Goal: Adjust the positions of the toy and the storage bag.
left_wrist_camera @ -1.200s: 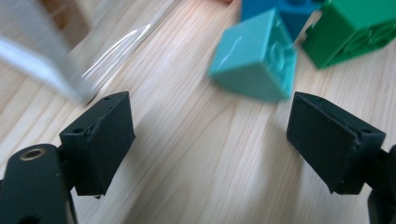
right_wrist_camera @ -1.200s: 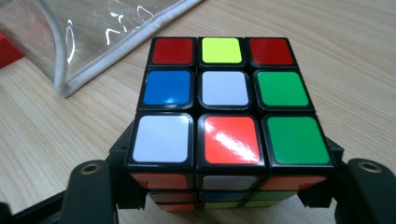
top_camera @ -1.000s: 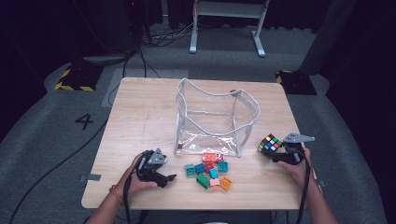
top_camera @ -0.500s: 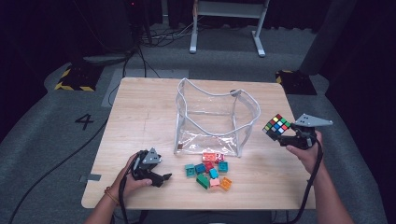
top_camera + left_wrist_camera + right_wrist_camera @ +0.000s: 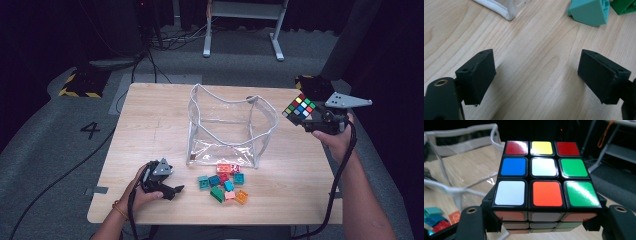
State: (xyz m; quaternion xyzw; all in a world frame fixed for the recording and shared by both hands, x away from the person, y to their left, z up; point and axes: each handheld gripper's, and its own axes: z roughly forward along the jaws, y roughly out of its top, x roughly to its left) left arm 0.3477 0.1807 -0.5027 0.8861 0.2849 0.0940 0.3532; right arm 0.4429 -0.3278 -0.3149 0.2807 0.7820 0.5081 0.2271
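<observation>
My right gripper (image 5: 309,118) is shut on a scrambled colour cube (image 5: 299,106) and holds it in the air off the table's right edge, beside the clear plastic bag (image 5: 230,127). In the right gripper view the cube (image 5: 544,182) sits clamped between both jaws, its top face showing. My left gripper (image 5: 176,190) rests low on the table at the front left, its jaws open with bare wood between them (image 5: 536,75). A heap of small toy bricks (image 5: 223,182) lies in front of the bag; a teal brick (image 5: 590,11) lies ahead of the left jaws.
The wooden table (image 5: 150,120) holds the open-topped bag at its middle. A white-trimmed bag corner (image 5: 504,8) lies ahead of the left gripper. Dark floor with cables and a metal stand (image 5: 242,25) lies beyond the far edge.
My right gripper has lifted the cube off the table at the right and raised it well above the surface. The left gripper has stayed where it was.
</observation>
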